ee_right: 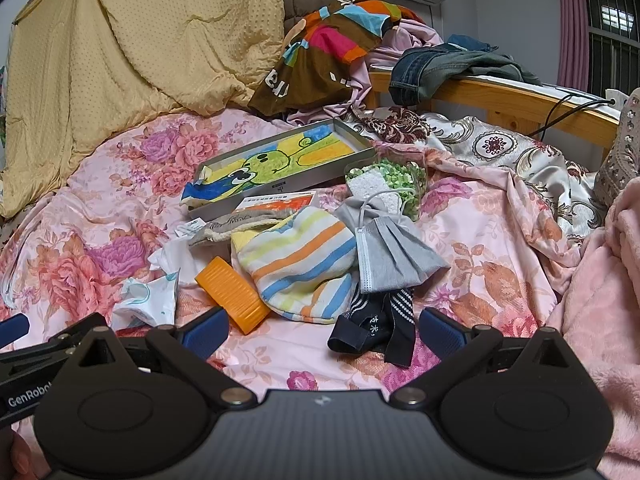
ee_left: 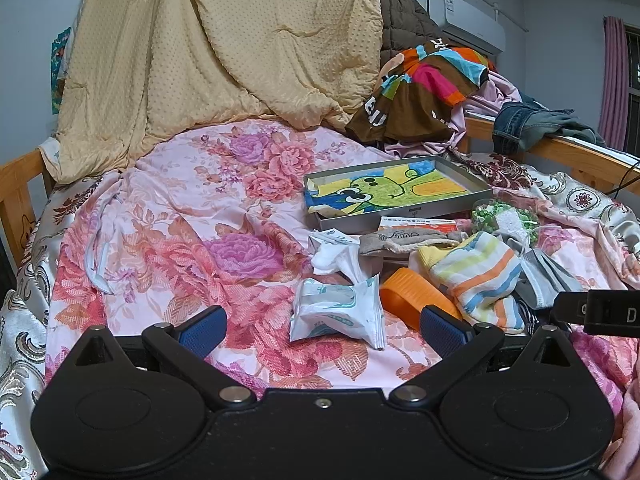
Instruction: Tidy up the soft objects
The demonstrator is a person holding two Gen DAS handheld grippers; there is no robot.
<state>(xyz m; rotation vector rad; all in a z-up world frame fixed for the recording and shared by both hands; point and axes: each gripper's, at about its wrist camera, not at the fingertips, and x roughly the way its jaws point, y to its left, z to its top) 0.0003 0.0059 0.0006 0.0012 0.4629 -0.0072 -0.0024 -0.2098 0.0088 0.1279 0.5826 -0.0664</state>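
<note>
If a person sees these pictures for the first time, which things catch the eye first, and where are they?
The tall yellow quilt heaped at the back of the bed draws the eye first. In the middle, a grey tray holds a bright cartoon cloth. In front of it lies a small heap: a striped sock, a grey face mask and an orange lid, on the pink floral sheet.

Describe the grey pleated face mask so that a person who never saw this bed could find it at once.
Start at the shallow grey tray with the green cartoon drawing, on the pink floral bedspread. Just in front lies a pastel-striped sock; the grey pleated face mask lies against its right side. Only it has fan-like folds and a white ear loop.
</note>
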